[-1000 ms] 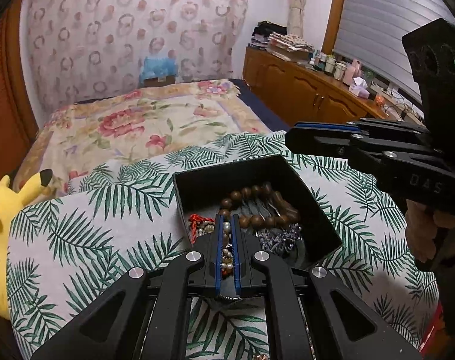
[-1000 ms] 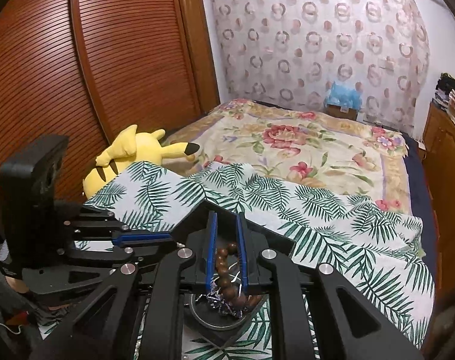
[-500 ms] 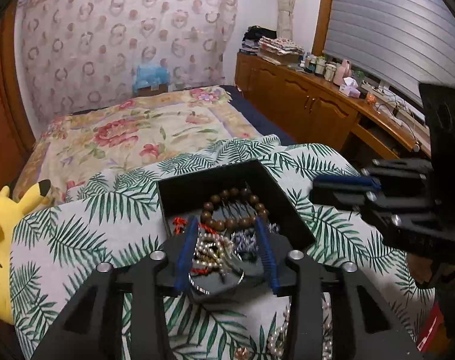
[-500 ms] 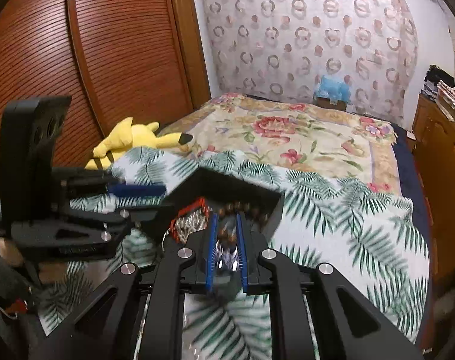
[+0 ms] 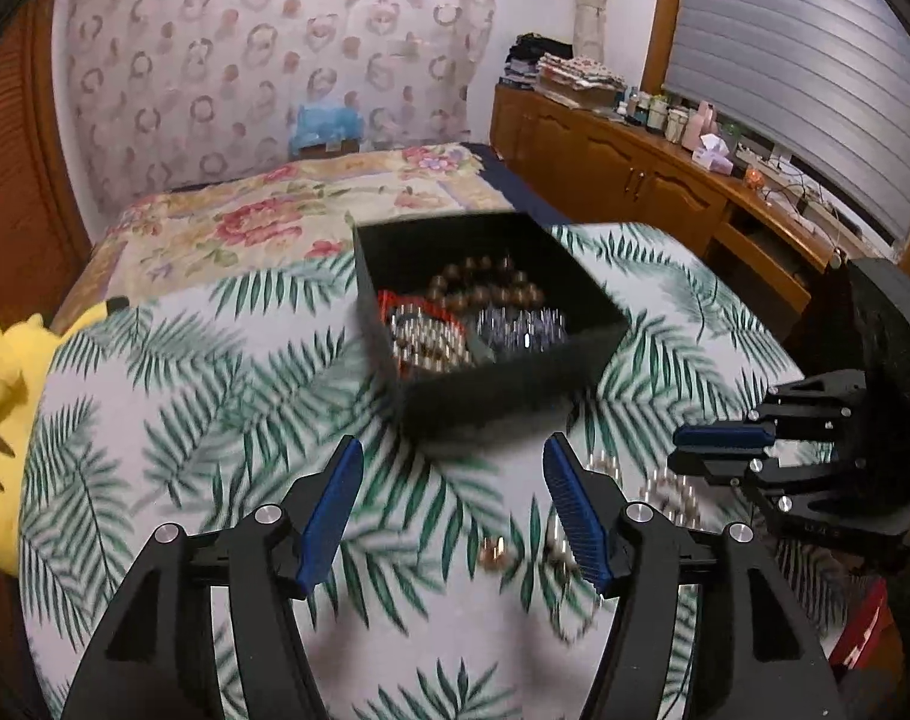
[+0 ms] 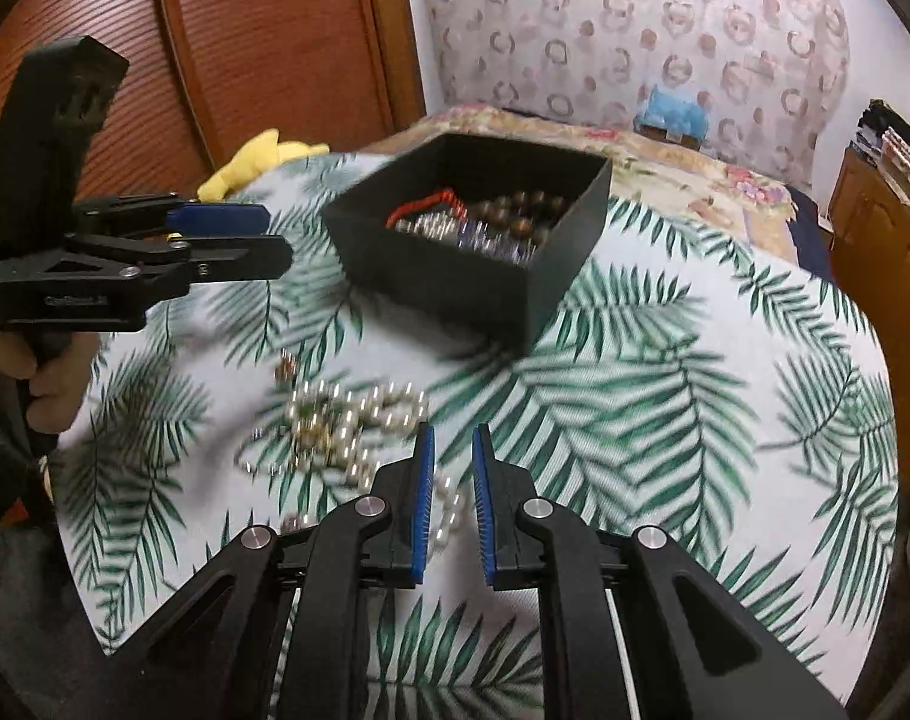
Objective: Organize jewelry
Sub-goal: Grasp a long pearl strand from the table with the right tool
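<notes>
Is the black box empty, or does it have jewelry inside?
Not empty. The black box has no lid on and holds brown beads, a red string and silvery pieces.

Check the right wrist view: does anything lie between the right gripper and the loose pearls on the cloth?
Nothing visible does. The right gripper hangs slightly open, and the pearls lie just ahead to its left on bare cloth.

Black angular gripper [image 6: 453, 456] frames, blue ribbed pads [image 5: 329, 510], silver screws, bare-skinned hand [image 6: 32, 369]
</notes>
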Motion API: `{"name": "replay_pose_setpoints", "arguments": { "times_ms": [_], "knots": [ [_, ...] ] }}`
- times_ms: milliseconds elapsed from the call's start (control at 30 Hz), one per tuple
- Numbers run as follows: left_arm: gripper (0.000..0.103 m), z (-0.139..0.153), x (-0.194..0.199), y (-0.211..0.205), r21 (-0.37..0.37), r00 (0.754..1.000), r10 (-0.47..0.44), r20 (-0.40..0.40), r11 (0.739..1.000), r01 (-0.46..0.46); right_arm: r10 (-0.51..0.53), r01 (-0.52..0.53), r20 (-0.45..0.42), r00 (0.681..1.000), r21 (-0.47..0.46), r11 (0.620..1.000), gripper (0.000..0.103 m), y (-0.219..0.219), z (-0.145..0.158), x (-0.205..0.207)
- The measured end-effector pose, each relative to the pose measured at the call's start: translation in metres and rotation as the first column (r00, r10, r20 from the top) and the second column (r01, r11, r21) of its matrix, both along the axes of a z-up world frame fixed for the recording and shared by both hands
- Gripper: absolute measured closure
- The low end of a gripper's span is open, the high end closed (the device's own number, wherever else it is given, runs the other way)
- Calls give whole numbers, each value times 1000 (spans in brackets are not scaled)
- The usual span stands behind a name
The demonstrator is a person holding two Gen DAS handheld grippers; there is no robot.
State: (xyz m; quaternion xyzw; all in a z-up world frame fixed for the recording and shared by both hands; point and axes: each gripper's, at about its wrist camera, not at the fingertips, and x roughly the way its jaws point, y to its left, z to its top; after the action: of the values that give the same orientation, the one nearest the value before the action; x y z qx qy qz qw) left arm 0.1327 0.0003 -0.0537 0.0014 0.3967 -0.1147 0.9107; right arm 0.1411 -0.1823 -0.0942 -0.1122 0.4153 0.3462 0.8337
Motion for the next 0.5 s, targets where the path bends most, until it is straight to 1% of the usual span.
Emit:
{"name": "replay_pose_setpoints", "arguments": {
  "times_ms": [100, 200, 300, 400, 500],
  "knots": [
    [43, -8, -15, 0, 0, 1000, 3, -10, 1000, -3, -8, 8, -5, 1000, -14, 1000, 88, 0, -5, -5],
    [43, -13, -29, -1, 4, 1000, 4, -14, 1000, -4, -18, 19, 17, 1000, -62, 998, 89, 3, -10, -9],
    [43, -17, -40, -2, 4, 1000, 5, -12, 1000, -4, -22, 23, 21, 1000, -69, 997, 88, 4, -12, -11],
    [43, -21, -50, -2, 5, 1000, 5, -12, 1000, -5, -24, 29, 46, 999, -94, 995, 88, 8, -12, -11],
    [43, -23, -62, -2, 3, 1000, 3, -8, 1000, -3, -45, 48, 41, 998, -93, 995, 88, 10, -11, -9]
  ]
}}
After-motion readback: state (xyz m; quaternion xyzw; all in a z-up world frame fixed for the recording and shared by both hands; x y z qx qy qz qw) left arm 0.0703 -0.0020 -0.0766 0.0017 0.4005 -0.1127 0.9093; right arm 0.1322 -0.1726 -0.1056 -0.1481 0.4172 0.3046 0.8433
